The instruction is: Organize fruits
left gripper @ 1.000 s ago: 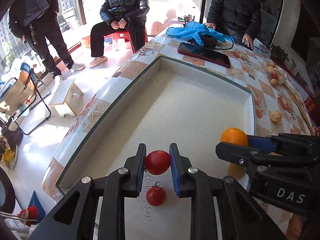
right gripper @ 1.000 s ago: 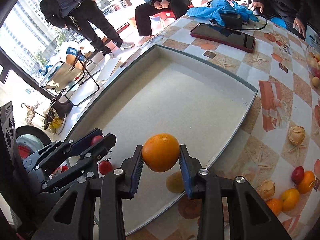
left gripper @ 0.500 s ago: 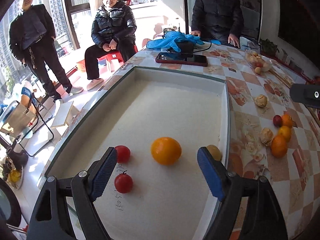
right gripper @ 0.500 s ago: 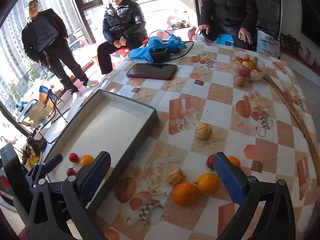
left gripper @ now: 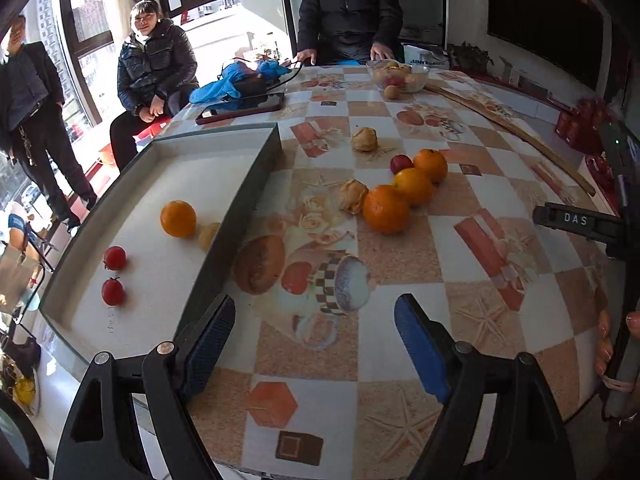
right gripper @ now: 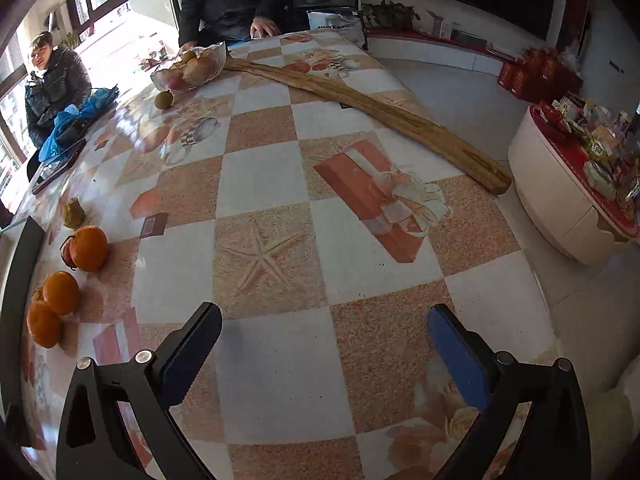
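A grey tray (left gripper: 240,196) lies on the left of the table and holds an orange (left gripper: 178,219) and two red tomatoes (left gripper: 114,258) (left gripper: 113,292). On the tablecloth to its right lie three oranges (left gripper: 386,209) (left gripper: 413,186) (left gripper: 430,165), a small red fruit (left gripper: 401,163) and two brownish fruits (left gripper: 353,196) (left gripper: 364,139). My left gripper (left gripper: 315,330) is open and empty above the table's near edge, right of the tray. My right gripper (right gripper: 325,342) is open and empty over bare tablecloth; the oranges (right gripper: 89,248) (right gripper: 61,293) (right gripper: 43,324) lie to its left.
A glass bowl of fruit (left gripper: 398,76) stands at the far side, with a loose fruit (right gripper: 164,100) by it. A phone (left gripper: 240,108) and blue cloth (left gripper: 236,80) lie behind the tray. A long wooden stick (right gripper: 360,100) crosses the table's right side. People sit and stand around.
Both grippers opened and left the tomato and the orange in the tray. Both have pulled back and swung right, away from the tray, over the tablecloth.
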`<state>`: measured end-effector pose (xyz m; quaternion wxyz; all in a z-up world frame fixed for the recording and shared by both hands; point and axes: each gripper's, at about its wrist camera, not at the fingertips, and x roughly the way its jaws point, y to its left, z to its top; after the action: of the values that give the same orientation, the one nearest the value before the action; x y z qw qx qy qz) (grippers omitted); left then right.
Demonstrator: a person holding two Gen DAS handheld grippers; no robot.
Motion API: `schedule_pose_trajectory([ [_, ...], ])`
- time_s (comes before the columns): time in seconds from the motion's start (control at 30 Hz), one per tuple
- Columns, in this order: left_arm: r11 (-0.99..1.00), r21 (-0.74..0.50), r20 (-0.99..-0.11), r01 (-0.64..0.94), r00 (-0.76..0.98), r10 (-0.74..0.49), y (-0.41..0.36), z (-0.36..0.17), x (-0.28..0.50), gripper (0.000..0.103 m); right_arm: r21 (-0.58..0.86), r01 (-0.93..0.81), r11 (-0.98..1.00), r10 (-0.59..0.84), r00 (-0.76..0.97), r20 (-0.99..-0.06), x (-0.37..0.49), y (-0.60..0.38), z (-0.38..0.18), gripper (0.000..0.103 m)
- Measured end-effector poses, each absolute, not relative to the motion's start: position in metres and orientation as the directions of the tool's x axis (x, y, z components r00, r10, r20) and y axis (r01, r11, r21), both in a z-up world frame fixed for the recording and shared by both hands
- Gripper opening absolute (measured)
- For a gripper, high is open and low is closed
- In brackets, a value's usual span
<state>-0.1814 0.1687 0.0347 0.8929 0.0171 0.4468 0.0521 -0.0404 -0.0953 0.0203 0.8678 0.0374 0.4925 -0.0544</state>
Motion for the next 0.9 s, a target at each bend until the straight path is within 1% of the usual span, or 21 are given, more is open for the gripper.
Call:
schedule_pose_trajectory([
  [0.07, 0.995, 0.071, -0.814, -0.075, 0.572, 0.101, 0.155, 0.023, -0.186, 0.085, -0.024, 0.116, 0.993, -0.082, 0.526, -0.847, -0.041, -0.093, 0.016, 0.103],
  [0.17, 0.993, 0.078, -0.81, -0.085, 0.576, 0.113, 0.146, 0.01, -0.194, 0.085, -0.011, 0.104, 0.994, -0.067, 0.551, -0.832, -0.047, -0.095, 0.014, 0.103],
  [0.3, 0.991, 0.018, -0.794, -0.132, 0.601, 0.094, 0.154, 0.008, -0.203, 0.087, -0.012, 0.095, 0.995, -0.063, 0.555, -0.829, -0.047, -0.093, 0.013, 0.103],
  [0.37, 0.988, 0.028, -0.788, -0.149, 0.605, 0.114, 0.155, 0.006, -0.205, 0.1, -0.013, 0.098, 0.995, -0.065, 0.557, -0.828, -0.046, -0.093, 0.012, 0.103],
  [0.4, 0.988, 0.022, -0.789, -0.156, 0.604, 0.113, 0.156, 0.004, -0.205, 0.103, -0.013, 0.099, 0.995, -0.066, 0.557, -0.828, -0.046, -0.092, 0.012, 0.103],
  [0.43, 0.987, 0.01, -0.781, -0.161, 0.615, 0.108, 0.157, 0.003, -0.208, 0.103, -0.013, 0.101, 0.995, -0.067, 0.558, -0.827, -0.046, -0.092, 0.012, 0.103],
  [0.5, 0.987, 0.024, -0.775, -0.158, 0.62, 0.119, 0.154, 0.002, -0.209, 0.103, -0.013, 0.102, 0.995, -0.068, 0.558, -0.827, -0.046, -0.092, 0.012, 0.103],
  [0.9, 0.984, 0.018, -0.768, -0.175, 0.628, 0.125, 0.153, 0.0, -0.21, 0.103, -0.012, 0.101, 0.995, -0.067, 0.558, -0.827, -0.046, -0.092, 0.012, 0.103],
])
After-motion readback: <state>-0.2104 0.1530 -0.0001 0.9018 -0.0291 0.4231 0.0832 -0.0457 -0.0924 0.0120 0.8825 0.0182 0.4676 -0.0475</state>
